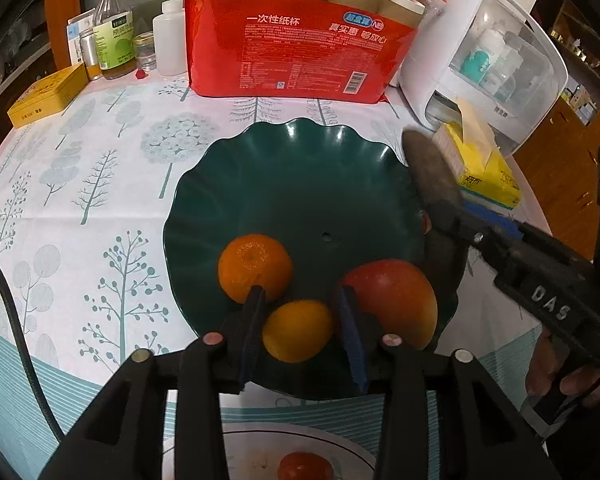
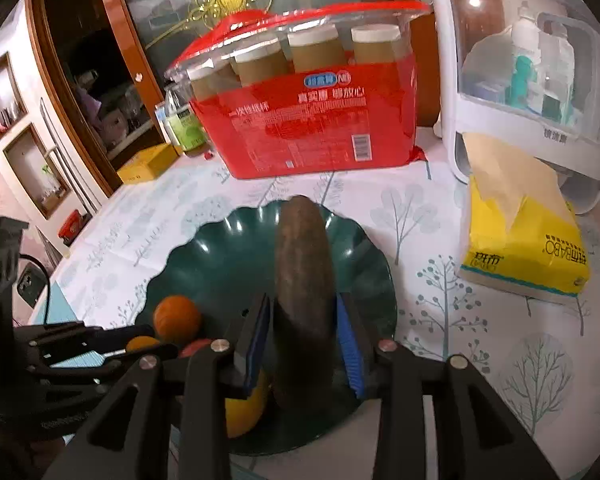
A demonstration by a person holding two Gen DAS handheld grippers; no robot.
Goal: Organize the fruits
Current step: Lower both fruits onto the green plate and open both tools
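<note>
A dark green scalloped plate (image 1: 300, 184) holds an orange (image 1: 255, 267) and a red-orange apple (image 1: 396, 300). My left gripper (image 1: 300, 296) is shut on a small yellow-orange fruit (image 1: 298, 330) just above the plate's near rim. My right gripper (image 2: 302, 312) is shut on a long dark brown fruit (image 2: 304, 280), held over the plate (image 2: 228, 264); it also shows in the left wrist view (image 1: 432, 168) at the plate's right edge. The orange (image 2: 177, 318) shows at the left in the right wrist view.
A red pack of paper cups (image 1: 300, 48) stands behind the plate. A white storage box (image 1: 484, 60) and yellow tissue pack (image 1: 484, 172) sit at the right. Bottles (image 1: 116, 36) and a yellow tin (image 1: 48, 96) are at the back left. A white plate with a red fruit (image 1: 304, 466) lies nearest.
</note>
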